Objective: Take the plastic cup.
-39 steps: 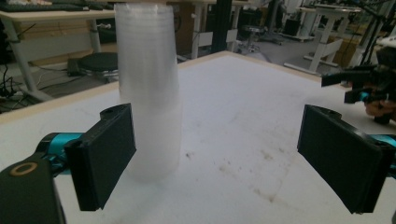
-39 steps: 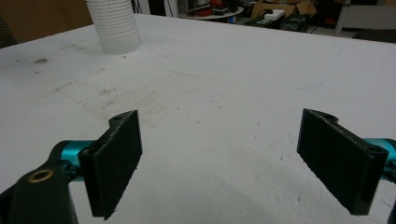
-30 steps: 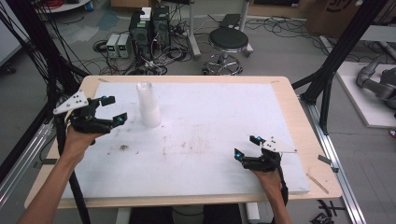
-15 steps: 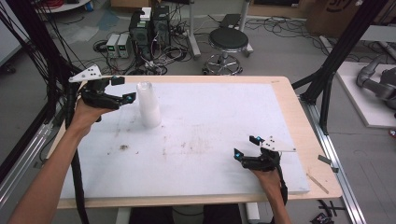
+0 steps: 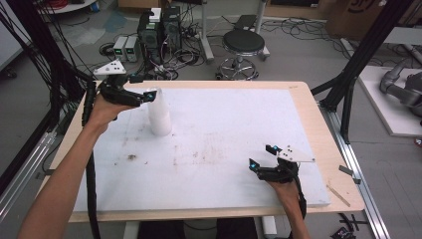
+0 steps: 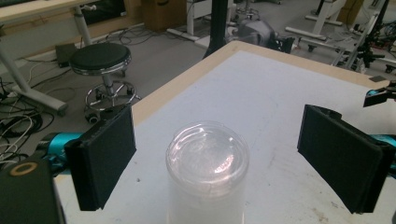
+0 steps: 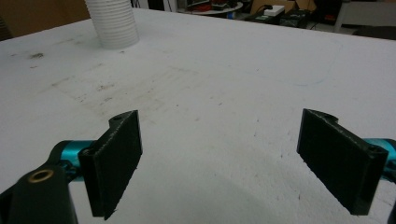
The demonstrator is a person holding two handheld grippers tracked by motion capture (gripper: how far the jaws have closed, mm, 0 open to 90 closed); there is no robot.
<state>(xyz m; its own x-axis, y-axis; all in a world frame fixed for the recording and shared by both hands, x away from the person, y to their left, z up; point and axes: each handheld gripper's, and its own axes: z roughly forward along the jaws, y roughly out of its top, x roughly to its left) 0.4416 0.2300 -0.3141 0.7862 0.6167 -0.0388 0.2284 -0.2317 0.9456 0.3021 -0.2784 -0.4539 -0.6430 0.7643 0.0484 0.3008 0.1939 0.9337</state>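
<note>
A tall stack of white plastic cups [image 5: 159,115] stands upside down at the back left of the white table sheet [image 5: 234,114]. My left gripper [image 5: 143,87] hovers level with the top of the stack, coming from its left. In the left gripper view the stack's clear round top [image 6: 207,157] lies between the open jaws of the left gripper [image 6: 217,120], apart from both pads [image 6: 105,161]. My right gripper [image 5: 262,156] rests low at the front right, open and with nothing between its pads [image 7: 116,156]; the right gripper view shows the ribbed stack [image 7: 114,23] far off.
Brown smudges mark the sheet near its middle and left [image 5: 132,157]. A thin wooden stick [image 5: 338,195] lies on the bare table rim at the right. Behind the table stand a black stool [image 5: 243,42] and computer boxes [image 5: 159,30]. Black frame posts [image 5: 366,55] flank both sides.
My left gripper has risen from low over the sheet's left edge and moved right and toward the far side, up to the top of the cup stack. The right gripper has stayed put.
</note>
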